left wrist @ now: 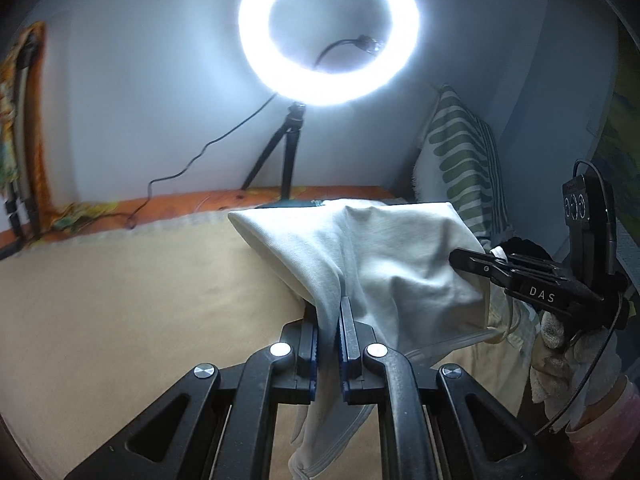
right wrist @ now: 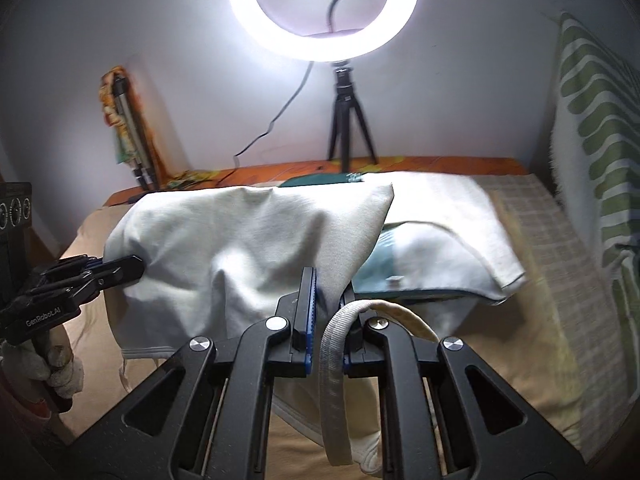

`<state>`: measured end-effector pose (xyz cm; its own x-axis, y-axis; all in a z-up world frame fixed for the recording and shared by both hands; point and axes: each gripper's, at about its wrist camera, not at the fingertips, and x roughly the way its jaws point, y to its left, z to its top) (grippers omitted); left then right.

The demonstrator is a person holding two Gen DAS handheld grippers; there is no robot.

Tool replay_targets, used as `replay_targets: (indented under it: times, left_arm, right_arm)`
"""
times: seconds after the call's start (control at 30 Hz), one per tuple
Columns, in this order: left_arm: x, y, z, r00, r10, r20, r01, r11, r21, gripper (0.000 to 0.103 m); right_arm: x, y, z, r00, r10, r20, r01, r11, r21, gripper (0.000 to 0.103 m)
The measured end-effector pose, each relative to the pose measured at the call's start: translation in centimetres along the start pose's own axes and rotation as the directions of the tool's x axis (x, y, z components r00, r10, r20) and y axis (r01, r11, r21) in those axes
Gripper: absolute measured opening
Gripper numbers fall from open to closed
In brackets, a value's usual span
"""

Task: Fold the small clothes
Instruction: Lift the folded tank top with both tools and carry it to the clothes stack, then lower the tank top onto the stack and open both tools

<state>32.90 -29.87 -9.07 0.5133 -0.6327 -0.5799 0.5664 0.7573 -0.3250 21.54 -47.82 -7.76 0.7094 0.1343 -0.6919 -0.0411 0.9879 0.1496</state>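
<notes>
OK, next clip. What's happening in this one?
A person is folding a small white garment over a beige bed surface, one handheld gripper in each hand. The left gripper and the right gripper are each clamped on the cloth, holding it up between them so it hangs slack. A second white garment lies flat behind it. A ring light on a tripod shines from the back, and a green-striped pillow leans at the right.

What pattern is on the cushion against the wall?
Green stripes on white cushion; clearest in the right wrist view.
</notes>
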Motion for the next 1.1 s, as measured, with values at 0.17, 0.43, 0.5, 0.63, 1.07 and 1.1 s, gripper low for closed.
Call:
replay_targets:
  times: [0.17, 0.43, 0.5, 0.63, 1.07, 1.1]
  left_arm:
    - [4.3, -1.7, 2.6, 1.000, -0.012, 0.006, 0.012, 1.000, 0.012, 0.005]
    - [10.1, -2.9, 5.6, 1.000, 0.025, 0.009, -0.025, 0.999, 0.045, 0.005]
    - [11.3, -3.0, 6.0, 0.999, 0.040, 0.006, -0.041, 0.998, 0.054, 0.005]
    - [12.9, -2.9, 6.2, 0.998, 0.069, -0.002, -0.069, 0.996, 0.065, 0.005]
    - [14.3, -3.3, 5.9, 0.990, 0.141, 0.009, -0.141, 0.984, 0.113, 0.017]
    - [14.1, -3.3, 5.9, 0.990, 0.142, 0.012, -0.142, 0.983, 0.115, 0.018]
  right_arm:
    - [1.1, -3.5, 2.7, 0.997, -0.072, 0.020, 0.072, 0.997, -0.005, 0.011]
    - [4.9, -7.9, 6.1, 0.989, -0.142, 0.029, 0.142, 0.990, 0.005, 0.011]
    - [6.3, -8.8, 6.5, 0.987, -0.160, 0.021, 0.160, 0.987, 0.011, 0.011]
    - [8.6, -9.8, 6.7, 0.983, -0.186, 0.003, 0.186, 0.983, 0.007, 0.011]
    - [11.5, -10.6, 7.8, 0.956, -0.292, -0.003, 0.292, 0.956, -0.011, 0.011]
    - [11.4, -10.7, 7.9, 0.958, -0.286, -0.002, 0.286, 0.958, -0.002, 0.011]
